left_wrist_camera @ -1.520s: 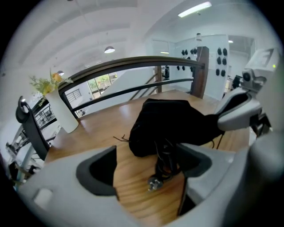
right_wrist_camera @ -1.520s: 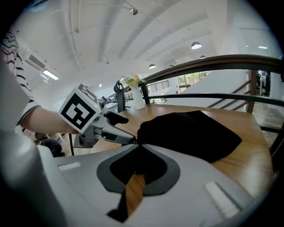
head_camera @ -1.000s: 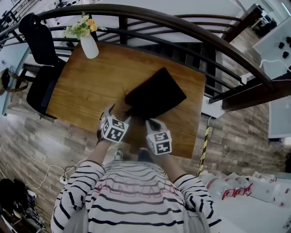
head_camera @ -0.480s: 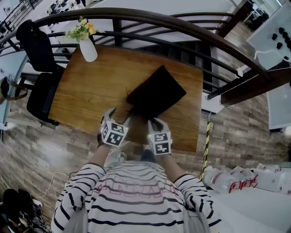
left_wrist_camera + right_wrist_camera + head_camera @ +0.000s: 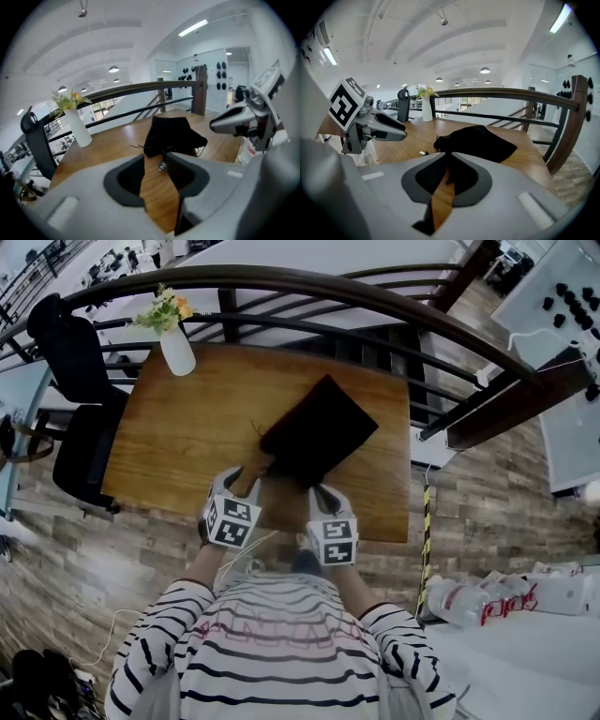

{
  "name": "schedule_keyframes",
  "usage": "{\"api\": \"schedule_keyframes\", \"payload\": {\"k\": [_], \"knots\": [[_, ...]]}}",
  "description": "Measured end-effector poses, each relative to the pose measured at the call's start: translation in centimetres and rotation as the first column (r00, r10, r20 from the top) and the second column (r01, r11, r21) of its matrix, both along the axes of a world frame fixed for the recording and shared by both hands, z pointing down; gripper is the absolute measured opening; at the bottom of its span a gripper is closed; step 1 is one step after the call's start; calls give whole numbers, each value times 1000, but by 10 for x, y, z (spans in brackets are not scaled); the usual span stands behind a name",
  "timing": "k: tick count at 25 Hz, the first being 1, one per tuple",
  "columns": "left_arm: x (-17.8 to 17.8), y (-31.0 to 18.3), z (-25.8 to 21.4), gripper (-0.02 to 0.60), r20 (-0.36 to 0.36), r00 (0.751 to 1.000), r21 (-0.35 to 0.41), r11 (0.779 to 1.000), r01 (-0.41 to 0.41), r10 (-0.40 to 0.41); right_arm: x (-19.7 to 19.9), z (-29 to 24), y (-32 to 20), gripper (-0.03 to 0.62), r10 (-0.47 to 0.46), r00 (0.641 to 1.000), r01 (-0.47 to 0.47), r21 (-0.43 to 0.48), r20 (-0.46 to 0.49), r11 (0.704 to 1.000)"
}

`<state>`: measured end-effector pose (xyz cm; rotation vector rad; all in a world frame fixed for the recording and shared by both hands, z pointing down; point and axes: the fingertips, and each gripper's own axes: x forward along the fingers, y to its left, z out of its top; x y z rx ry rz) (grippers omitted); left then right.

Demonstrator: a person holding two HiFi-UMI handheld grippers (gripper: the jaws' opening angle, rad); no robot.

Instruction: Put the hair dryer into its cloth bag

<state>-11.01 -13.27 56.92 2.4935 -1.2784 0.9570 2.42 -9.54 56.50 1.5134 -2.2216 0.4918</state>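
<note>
1. The bag (image 5: 319, 432) is laid on the surface (image 5: 187, 418) just ahead of both claws. No hair dryer is seen outside it, so it is judged packed.
2. The left claw (image 5: 157, 157) is held apart, its jaws just narrowed around a bead (image 5: 162, 166).
3. The right claw (image 5: 449, 157), just closed further, is pinched on a thin cord (image 5: 447, 177).
4. Drawing the mouth shut is judged left.
</note>
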Motion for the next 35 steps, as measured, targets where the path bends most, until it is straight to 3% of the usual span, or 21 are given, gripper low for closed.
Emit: {"api": "schedule_keyframes", "payload": {"k": [3,9,22,35], "knots": [[-3,7,-10,108,-21,1000,26,1000,-4,5,1,-11,9,-1,25,1000,-25,40,6,999],[-8,23,-27,3,-60,998,76,997,-9,14,0,-32,27,-2,56,998,-59,101,32,993],[-31,62,-51,2,-163,983,91,994,-68,82,-16,-49,63,-2,88,994,-96,138,62,986],[-52,96,-51,2,-174,980,98,992,-84,100,-29,-57,93,-2,133,989,-141,159,60,977]]}}
